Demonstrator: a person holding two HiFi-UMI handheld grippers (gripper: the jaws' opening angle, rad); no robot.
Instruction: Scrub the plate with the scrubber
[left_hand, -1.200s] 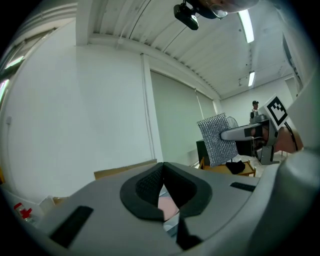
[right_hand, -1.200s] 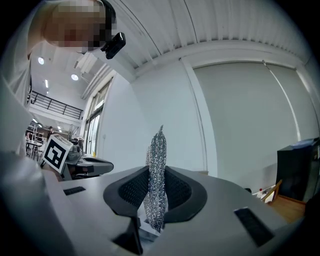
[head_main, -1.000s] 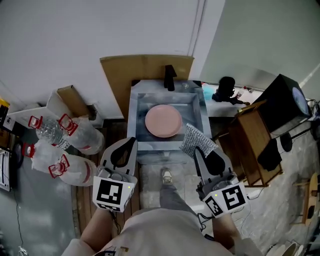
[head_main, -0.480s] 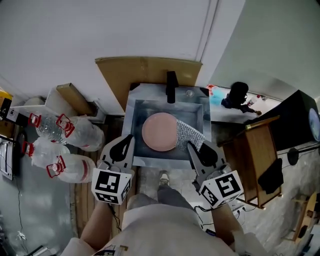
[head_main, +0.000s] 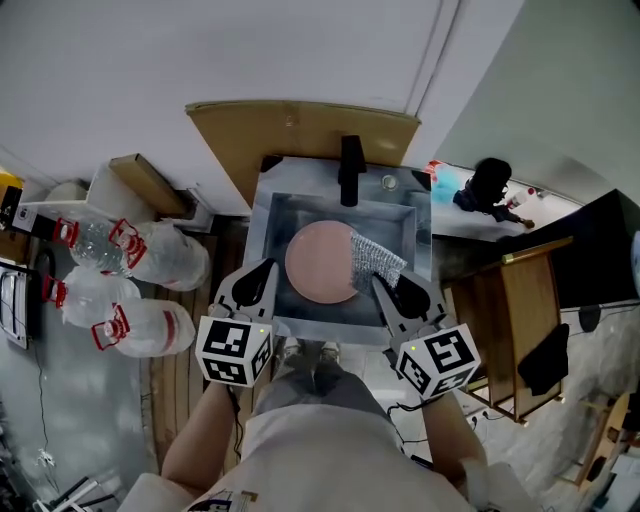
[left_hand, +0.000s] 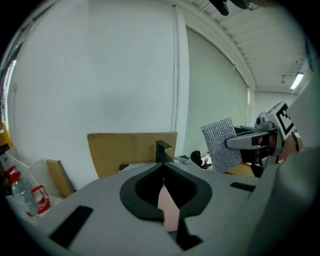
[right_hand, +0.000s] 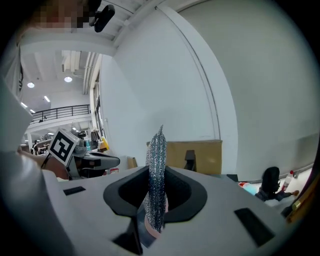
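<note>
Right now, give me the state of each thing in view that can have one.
plate: lying flat in the sink.
scrubber: clamped on edge, over the plate's right side; contact unclear.
right gripper: shut on the scrubber.
left gripper: shut, empty.
water bottles: lying on their sides.
</note>
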